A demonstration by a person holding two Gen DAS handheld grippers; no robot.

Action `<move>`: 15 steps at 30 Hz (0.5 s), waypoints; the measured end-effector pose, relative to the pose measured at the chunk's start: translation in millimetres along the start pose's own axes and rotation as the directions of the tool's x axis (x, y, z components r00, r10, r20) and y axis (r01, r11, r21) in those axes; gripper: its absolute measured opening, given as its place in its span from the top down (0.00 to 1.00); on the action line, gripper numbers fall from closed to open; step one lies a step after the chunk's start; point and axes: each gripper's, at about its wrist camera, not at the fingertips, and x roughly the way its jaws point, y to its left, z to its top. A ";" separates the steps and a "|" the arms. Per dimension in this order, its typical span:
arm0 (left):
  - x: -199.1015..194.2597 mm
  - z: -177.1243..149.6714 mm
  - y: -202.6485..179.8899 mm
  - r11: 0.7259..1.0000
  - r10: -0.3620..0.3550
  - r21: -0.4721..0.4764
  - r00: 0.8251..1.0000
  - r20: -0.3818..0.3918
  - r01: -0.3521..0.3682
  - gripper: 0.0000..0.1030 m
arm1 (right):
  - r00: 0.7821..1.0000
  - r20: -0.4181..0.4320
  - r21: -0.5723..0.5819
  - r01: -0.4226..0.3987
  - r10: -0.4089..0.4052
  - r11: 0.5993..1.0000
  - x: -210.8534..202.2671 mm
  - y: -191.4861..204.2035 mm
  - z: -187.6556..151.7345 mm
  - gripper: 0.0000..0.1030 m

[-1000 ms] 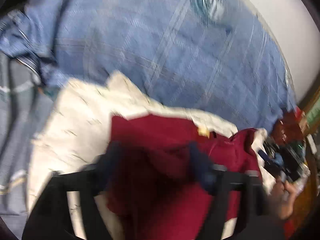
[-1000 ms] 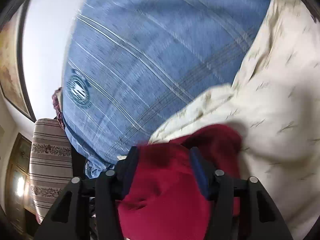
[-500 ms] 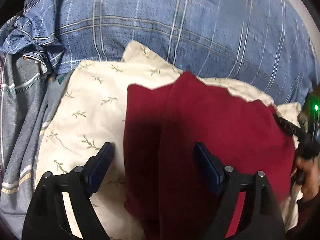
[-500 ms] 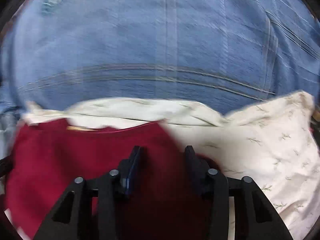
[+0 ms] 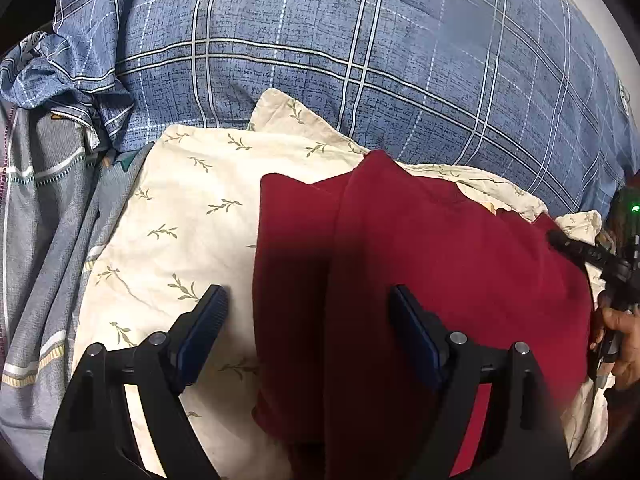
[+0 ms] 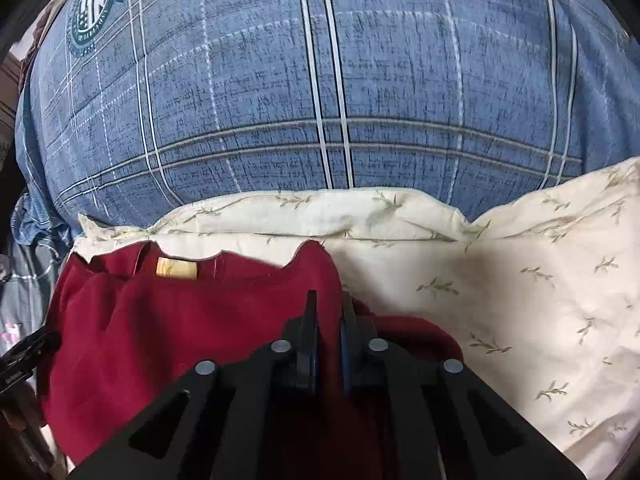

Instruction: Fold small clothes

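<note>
— Since half a second ago, the right gripper [image 6: 327,312] has pinched its blue pads almost together on a fold of the soft dark-red knit garment [image 6: 168,332]. And the left?

— Left gripper [image 5: 308,320] stays spread wide, straddling the garment's edge. It lies on the cream leaf-print pillow [image 5: 188,216]; blue plaid woven bedcover [image 5: 360,60] at twelve o'clock.

your right tool [image 6: 326,320] hides the red garment's [image 6: 160,332] fold; its lower hem runs off frame.
</note>
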 end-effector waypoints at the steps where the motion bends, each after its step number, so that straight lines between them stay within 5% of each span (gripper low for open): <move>1: -0.5 0.4 1.2 1.000 0.000 -0.006 1.000 0.001 0.000 0.19 | 0.999 0.038 0.003 0.025 -0.025 1.000 -6.6 -0.5 0.9 0.93; 3: -0.6 1.0 2.9 1.000 0.005 -0.015 1.000 0.004 -0.005 0.19 | 0.996 0.047 0.028 0.069 -0.070 0.997 -6.9 -8.9 1.1 0.93; 7: -2.8 1.1 4.2 1.000 0.016 -0.021 1.000 0.000 -0.016 0.19 | 0.992 -0.064 0.010 0.106 -0.105 0.994 12.4 -5.5 -4.1 0.87; 9: -7.5 0.4 5.3 0.999 0.027 -0.018 1.000 0.008 -0.027 0.19 | 0.992 -0.003 0.025 0.124 -0.124 0.992 -10.0 3.2 -1.6 0.61; 12: -17.4 -0.5 9.1 0.998 0.057 -0.010 0.998 0.024 -0.056 0.19 | 0.998 0.070 0.039 -0.006 0.003 0.999 -43.4 32.1 0.5 0.42; 15: -26.1 -1.2 13.4 0.998 0.060 -0.017 0.998 0.030 -0.060 0.19 | 0.976 -0.025 -0.030 -0.218 0.218 0.975 -43.2 88.0 0.3 0.41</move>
